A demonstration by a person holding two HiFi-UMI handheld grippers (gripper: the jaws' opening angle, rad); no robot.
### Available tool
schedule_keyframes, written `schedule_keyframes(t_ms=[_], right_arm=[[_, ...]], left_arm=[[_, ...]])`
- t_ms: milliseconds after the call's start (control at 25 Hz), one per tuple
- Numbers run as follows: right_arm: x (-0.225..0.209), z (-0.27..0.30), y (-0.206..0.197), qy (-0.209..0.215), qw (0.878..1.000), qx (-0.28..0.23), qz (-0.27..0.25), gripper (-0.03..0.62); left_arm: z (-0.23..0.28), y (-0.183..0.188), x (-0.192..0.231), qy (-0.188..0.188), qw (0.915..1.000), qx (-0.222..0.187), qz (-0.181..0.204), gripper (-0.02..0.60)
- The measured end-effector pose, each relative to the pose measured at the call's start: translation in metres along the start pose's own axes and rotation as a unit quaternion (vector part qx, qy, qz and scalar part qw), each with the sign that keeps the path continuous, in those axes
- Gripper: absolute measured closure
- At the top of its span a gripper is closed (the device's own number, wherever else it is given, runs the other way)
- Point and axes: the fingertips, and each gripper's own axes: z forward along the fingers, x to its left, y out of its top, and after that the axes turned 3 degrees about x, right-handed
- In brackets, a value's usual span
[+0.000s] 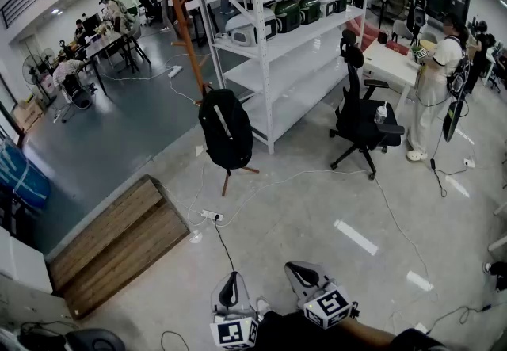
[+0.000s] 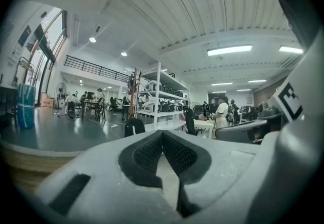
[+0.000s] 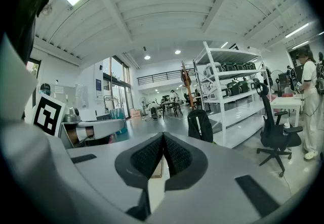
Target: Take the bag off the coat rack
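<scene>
Two empty grippers, left [image 1: 229,291] and right [image 1: 304,273], jaws closed, well apart from the black backpack [image 1: 225,129] hanging on the wooden coat rack [image 1: 184,20].

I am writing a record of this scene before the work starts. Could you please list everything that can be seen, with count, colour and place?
bag: one, black, hanging on the coat rack
coat rack: one, brown wood, left of the shelf unit
shelf unit: one, white, behind the bag
appliances: several, dark green and white, on the upper shelves
office chair: one, black, right of the shelf unit
wooden platform: one, brown, on the floor at lower left
power strip: one, white, on the floor, cables attached
person: one, in white, standing at right
left tongs: one, grey, shut, empty
right tongs: one, grey, shut, empty
</scene>
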Motion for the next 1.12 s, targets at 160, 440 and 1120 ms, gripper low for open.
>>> schedule_keyframes(t_ms=[160,440,1120], right_arm=[[-0.001,0.002,0.001,-0.006,1.000,-0.004,-0.004,0.584],[0.006,0.012,-0.001,-0.010,1.000,0.002,-0.005,0.583],[0.050,0.072,0.007,-0.024,1.000,-0.002,0.000,0.583]], left_arm=[[0.002,0.002,0.001,-0.005,1.0000,0.001,-0.001,0.566],[0.005,0.001,0.012,-0.011,0.9999,0.004,-0.005,0.566],[0.009,0.005,0.080,-0.040,0.9992,0.004,-0.008,0.566]])
